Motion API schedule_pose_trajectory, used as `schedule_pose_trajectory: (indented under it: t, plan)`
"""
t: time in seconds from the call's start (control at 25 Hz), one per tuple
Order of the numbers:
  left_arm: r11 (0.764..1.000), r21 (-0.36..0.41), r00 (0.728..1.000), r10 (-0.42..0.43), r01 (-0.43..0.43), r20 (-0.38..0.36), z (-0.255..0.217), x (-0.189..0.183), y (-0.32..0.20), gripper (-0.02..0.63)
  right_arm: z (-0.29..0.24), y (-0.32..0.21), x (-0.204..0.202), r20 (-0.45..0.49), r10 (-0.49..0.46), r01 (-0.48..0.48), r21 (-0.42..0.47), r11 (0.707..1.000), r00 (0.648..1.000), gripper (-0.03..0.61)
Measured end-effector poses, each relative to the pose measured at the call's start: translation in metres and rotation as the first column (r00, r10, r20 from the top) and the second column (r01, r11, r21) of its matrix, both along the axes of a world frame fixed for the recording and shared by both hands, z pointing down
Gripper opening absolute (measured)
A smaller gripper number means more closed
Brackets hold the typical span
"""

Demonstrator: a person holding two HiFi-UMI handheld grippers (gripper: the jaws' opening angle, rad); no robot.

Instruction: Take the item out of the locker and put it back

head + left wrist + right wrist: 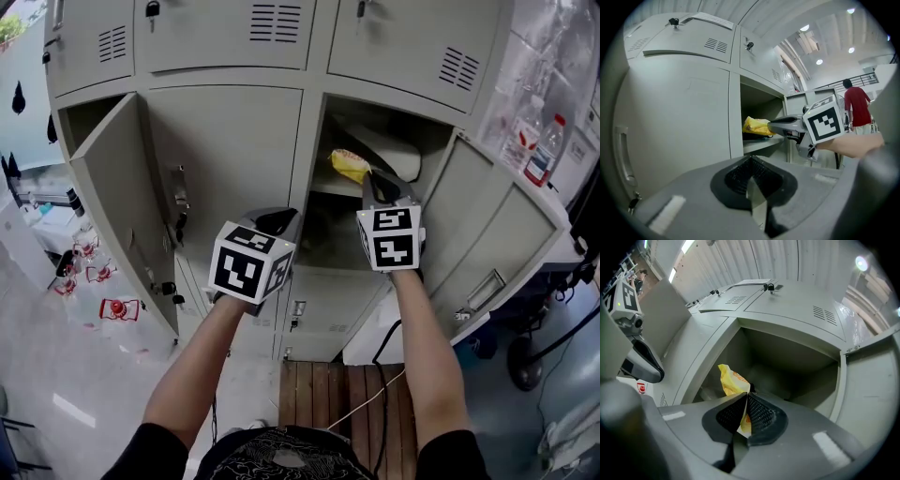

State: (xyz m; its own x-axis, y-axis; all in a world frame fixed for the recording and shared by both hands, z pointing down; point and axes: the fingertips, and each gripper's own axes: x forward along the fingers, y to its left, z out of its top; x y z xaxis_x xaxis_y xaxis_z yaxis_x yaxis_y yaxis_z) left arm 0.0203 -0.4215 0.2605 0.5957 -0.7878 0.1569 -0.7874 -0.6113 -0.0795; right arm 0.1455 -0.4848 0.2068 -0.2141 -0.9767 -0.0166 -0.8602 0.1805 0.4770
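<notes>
Yellow packet (pixel 350 165) at the mouth of the open locker (pixel 314 131) compartment, just over its shelf (pixel 761 144) – whether it touches the shelf cannot be told. The right tongs (pixel 747 401) are clenched on one edge of the packet, and a strip of film shows pinched between the ribbed pads. The left tongs (pixel 752 171) are pressed together with nothing in them, held level in front of the neighbouring closed door (pixel 225 155).

Appearance: a small crinkled pouch of bright yellow film with orange print, creased and puckered. The print is too small to read.

Handling (judged): the packet is probably light, since a grip on one edge alone carries it. It looks soft and limp, so it may swing or fold when moved. Glossy film is likely slippery, so a thin pinch could creep out of the pads. The flat sealed margin looks like the best place to hold – it gives the pads something to bite without crushing the contents.
</notes>
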Motion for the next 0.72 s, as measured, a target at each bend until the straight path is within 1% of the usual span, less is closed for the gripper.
schedule_pose_trajectory:
  t: [0.24, 0.52, 0.72]
  plan:
    - [1.0, 0.001, 1.0, 0.001, -0.001, -0.004, -0.002, -0.004, -0.003, 0.0, 0.006, -0.022, -0.004, -0.024, 0.008, -0.008, -0.001, 1.0, 1.0, 0.028]
    - [1.0, 0.0, 1.0, -0.003, 0.003, 0.016, 0.002, -0.01, -0.006, 0.0, 0.013, -0.04, -0.006, -0.072, 0.041, -0.04, 0.012, 0.999, 0.997, 0.028]
    - [1.0, -0.003, 1.0, -0.008, 0.008, 0.016, 0.004, -0.013, -0.01, 0.0, 0.018, -0.05, -0.008, -0.089, 0.052, -0.052, 0.001, 0.999, 0.995, 0.028]
